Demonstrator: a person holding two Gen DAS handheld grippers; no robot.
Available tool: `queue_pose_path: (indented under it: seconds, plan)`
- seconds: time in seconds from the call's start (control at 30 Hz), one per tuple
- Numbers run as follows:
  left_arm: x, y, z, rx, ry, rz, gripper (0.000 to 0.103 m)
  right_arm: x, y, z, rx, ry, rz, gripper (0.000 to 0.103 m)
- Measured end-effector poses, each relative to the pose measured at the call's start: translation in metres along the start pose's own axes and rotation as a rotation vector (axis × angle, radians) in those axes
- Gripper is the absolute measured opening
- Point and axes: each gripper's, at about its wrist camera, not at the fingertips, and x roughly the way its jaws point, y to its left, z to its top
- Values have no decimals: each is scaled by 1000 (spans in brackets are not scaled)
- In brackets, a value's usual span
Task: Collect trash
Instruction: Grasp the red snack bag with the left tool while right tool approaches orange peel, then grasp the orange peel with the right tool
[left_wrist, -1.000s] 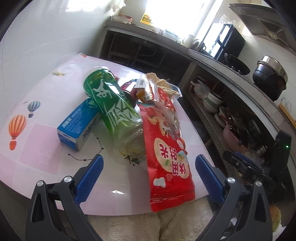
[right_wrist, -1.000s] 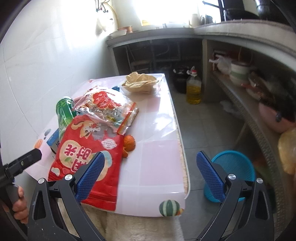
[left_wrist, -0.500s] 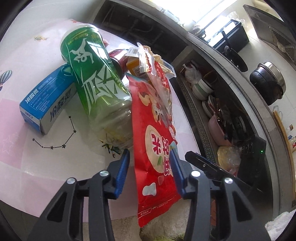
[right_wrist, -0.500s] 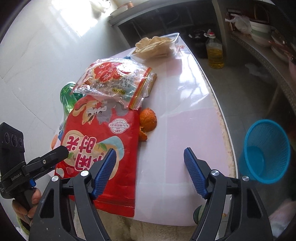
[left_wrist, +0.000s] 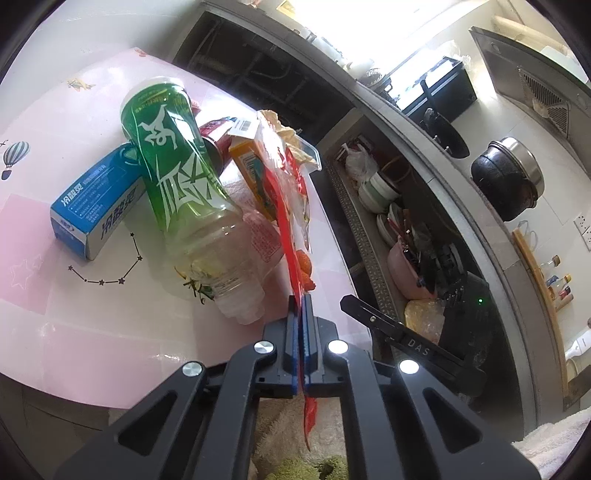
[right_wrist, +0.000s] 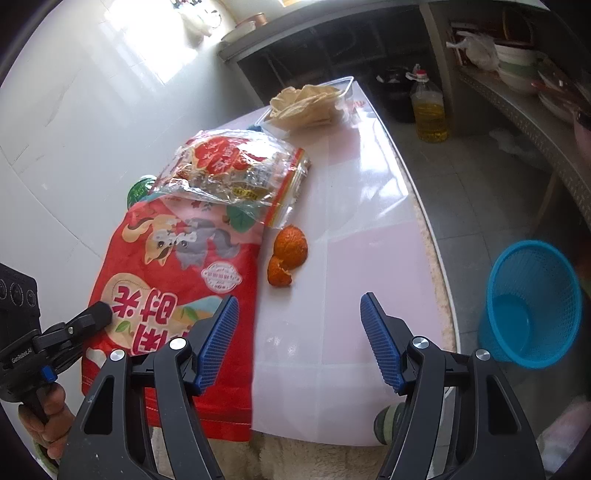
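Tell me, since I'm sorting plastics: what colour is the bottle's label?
Green with white characters; the bottle shows best in the left wrist view.

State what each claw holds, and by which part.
Left claw: shut on the large red foil snack bag, at its near bottom edge. Right claw: open, empty.

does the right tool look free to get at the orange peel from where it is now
Probably yes. The right tool is open and empty, and the orange peel lies ahead of it on bare table, beside the red snack bag rather than under it. Nothing stands between them.
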Motion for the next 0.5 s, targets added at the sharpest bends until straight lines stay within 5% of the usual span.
queue_pose_path:
  seconds: [0.33,0.5]
  plan:
    - [-51,-6,-7,32,-101,-27,0,22,15,24,-123,15,-33,64]
    - [-77,-11,-7,60,-179,-35,0,42,28,30,-213,27,-78,55]
